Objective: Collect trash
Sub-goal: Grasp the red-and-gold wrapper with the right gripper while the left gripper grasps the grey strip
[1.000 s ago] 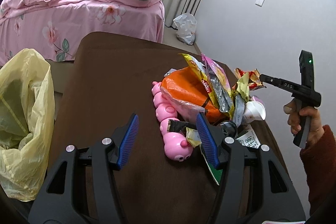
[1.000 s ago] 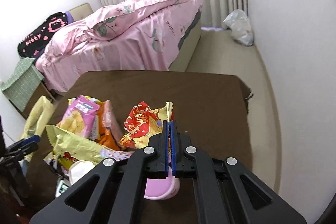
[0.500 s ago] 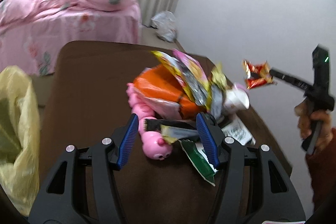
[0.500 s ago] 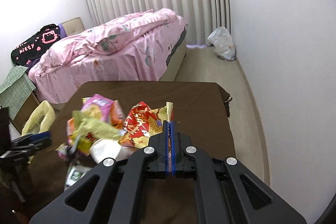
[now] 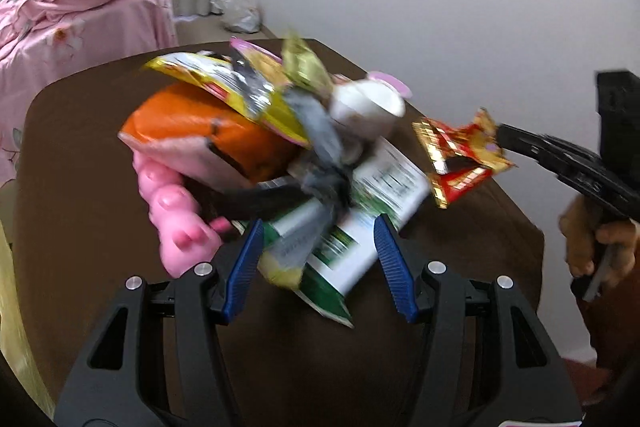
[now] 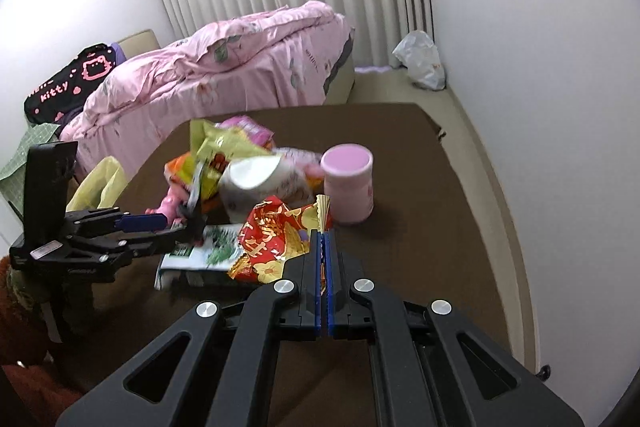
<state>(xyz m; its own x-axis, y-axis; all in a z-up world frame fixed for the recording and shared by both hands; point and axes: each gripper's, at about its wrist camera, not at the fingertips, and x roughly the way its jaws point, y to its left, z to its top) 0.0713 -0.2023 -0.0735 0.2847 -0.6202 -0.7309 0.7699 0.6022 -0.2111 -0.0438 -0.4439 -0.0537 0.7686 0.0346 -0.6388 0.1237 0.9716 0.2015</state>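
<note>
Trash: the crinkled red-and-gold foil snack wrapper (image 6: pixel 276 243) is pinched at one edge in your right hand-held gripper (image 6: pixel 324 247), pads pressed together on it, and hangs clear above the brown cloth-covered worktop (image 6: pixel 404 147). The rest of the pile sits mid-worktop: orange plastic chip bag (image 5: pixel 208 131), yellow foil-lined bag (image 5: pixel 240 87), white paper cup on its side (image 5: pixel 364 107), flat green-and-white printed packet (image 5: pixel 360 223).

Your left hand-held gripper (image 5: pixel 320 259) is spread, blue ribbed pads either side of the green-and-white packet. The frame is blurred, so I can't tell if they touch it; nothing looks gripped.

Step, as I read it: carry phase for the wrapper, approach phase on the left.

Next:
- Take the wrapper to the translucent yellow plastic bag (image 6: pixel 100 187) at the worktop's left edge and release over its mouth.
- Foil is light and springy, so it may cling to the pads.
- The packet lies flat; close the left jaws on a lifted edge, not the face.

Leave the pink rubbery segmented toy (image 5: pixel 176 211) and the upright pink cylindrical cup (image 6: pixel 348 187); neither looks like trash.
</note>
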